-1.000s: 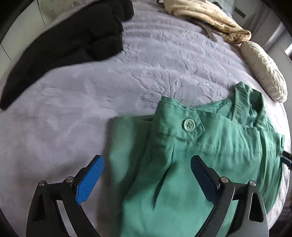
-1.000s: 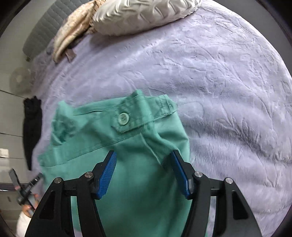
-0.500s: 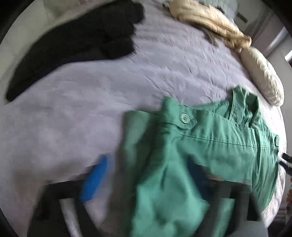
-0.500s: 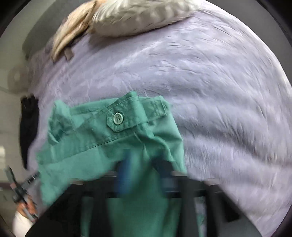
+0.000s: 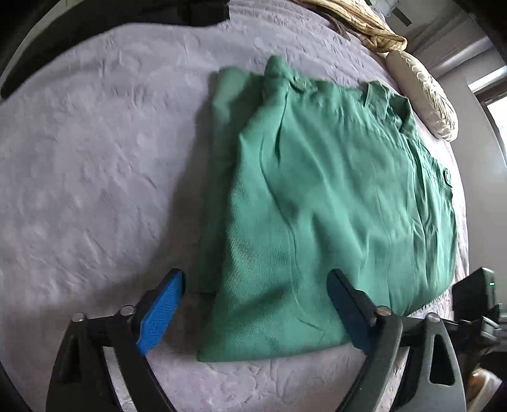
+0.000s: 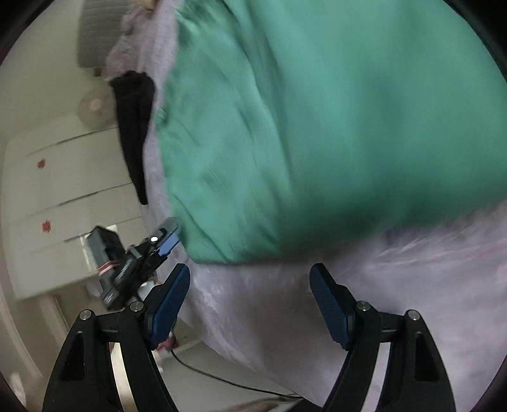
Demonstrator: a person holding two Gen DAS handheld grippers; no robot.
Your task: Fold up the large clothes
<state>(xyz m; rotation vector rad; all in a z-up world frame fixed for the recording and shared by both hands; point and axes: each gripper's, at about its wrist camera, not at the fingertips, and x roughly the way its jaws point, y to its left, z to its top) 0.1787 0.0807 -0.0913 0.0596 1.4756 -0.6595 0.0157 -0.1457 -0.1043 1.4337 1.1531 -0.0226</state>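
A green buttoned garment [image 5: 332,196] lies folded into a rough rectangle on the lilac bedspread [image 5: 95,158]. My left gripper [image 5: 256,304] is open and empty, its blue pads on either side of the garment's near edge. In the right wrist view the same garment [image 6: 317,126] fills the upper frame, blurred. My right gripper [image 6: 250,294] is open and empty, just off the garment's near edge over the bedspread [image 6: 396,285]. The left gripper [image 6: 158,244] shows at the garment's left corner in that view.
A black garment [image 5: 111,19] lies at the far left of the bed and hangs over the edge [image 6: 136,126]. A beige cloth [image 5: 364,22] and a cream pillow [image 5: 424,98] lie at the far end. White drawers [image 6: 63,190] stand beside the bed.
Both grippers have pulled back from the waistband end toward the garment's near edge. The garment now lies flat and folded. Both grippers stay open.
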